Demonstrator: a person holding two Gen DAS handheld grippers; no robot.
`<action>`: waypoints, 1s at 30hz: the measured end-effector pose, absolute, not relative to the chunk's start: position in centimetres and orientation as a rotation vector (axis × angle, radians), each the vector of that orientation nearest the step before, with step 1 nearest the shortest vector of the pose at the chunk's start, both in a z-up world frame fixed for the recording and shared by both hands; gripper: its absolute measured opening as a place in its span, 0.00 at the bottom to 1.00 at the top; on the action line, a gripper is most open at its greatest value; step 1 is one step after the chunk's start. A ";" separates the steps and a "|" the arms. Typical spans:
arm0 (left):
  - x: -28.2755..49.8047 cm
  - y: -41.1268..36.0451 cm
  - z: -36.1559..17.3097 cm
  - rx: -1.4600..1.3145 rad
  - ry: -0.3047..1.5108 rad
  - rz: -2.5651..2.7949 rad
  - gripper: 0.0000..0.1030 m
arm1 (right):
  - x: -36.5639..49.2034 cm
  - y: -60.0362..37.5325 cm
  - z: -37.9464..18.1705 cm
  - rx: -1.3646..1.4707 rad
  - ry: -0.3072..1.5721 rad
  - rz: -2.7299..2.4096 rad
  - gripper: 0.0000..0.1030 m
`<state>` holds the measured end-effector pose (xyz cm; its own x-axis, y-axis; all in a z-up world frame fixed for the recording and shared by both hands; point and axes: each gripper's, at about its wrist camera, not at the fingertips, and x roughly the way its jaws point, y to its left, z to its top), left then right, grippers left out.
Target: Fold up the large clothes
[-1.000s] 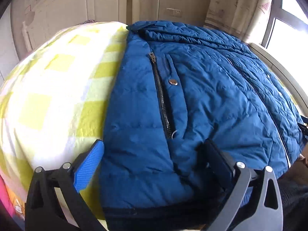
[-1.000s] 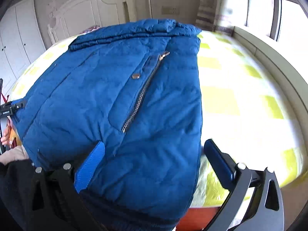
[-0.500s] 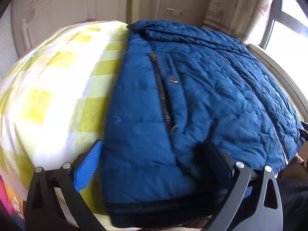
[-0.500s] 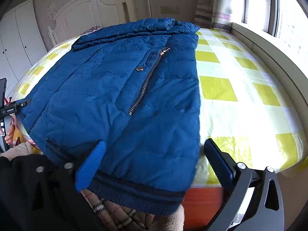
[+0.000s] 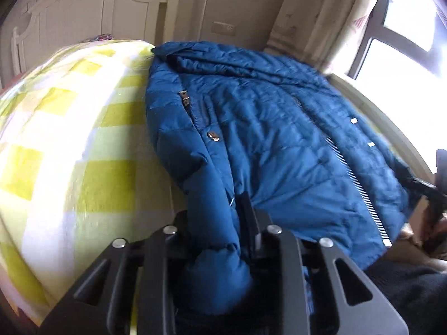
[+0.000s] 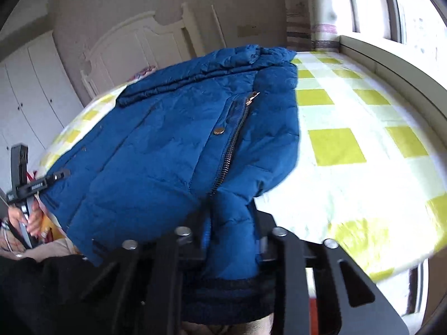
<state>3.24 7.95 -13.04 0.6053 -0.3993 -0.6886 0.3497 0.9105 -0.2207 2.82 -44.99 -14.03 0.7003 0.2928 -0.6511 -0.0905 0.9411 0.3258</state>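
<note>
In the left wrist view, the left gripper [image 5: 215,223] is closing its jaws on a bunched fold at the hem of the padded, quilted blue zip jacket [image 5: 268,145], which is lying across the yellow-and-white checked bedspread [image 5: 67,150]. In the right wrist view, the right gripper [image 6: 232,223] is likewise closing on the hem's other corner, by the dark ribbed band; motion blur is making the pad contact hard to judge, though fabric is clearly pinched. This appears to be the grasping step; next, both grippers likely need to lift and carry the hem toward the collar.

Bed [image 6: 349,145] in yellow-and-white checked sheet, 1 blue padded jacket [image 5: 273,139] spread directly on it.
</note>
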 end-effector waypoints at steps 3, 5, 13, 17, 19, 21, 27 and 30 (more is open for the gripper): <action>0.3 9.6 -10.0 -0.140 0.744 -0.523 0.22 | -0.1 -46.4 -12.1 0.345 0.718 0.283 0.20; -1.5 11.0 -8.0 -0.194 0.694 -0.573 0.22 | -2.8 -46.6 -9.8 0.355 0.646 0.343 0.19; -12.1 14.7 -0.5 -0.183 0.415 -0.762 0.23 | -13.4 -45.0 1.7 0.135 0.355 0.406 0.18; -12.6 16.3 2.4 -0.288 0.277 -0.857 0.24 | -13.4 -44.8 6.2 0.147 0.193 0.450 0.18; -10.9 17.2 3.5 -0.378 0.237 -0.886 0.26 | -11.3 -44.7 7.7 0.169 0.160 0.458 0.19; -6.9 17.9 3.5 -0.503 0.268 -0.880 0.28 | -7.9 -44.4 8.3 0.194 0.186 0.456 0.19; 9.2 17.7 -2.4 -0.740 0.589 -0.694 0.36 | 10.0 -43.8 3.9 0.369 0.484 0.361 0.19; 14.6 18.1 -5.2 -0.779 0.715 -0.642 0.57 | 17.2 -45.0 -0.9 0.481 0.637 0.296 0.21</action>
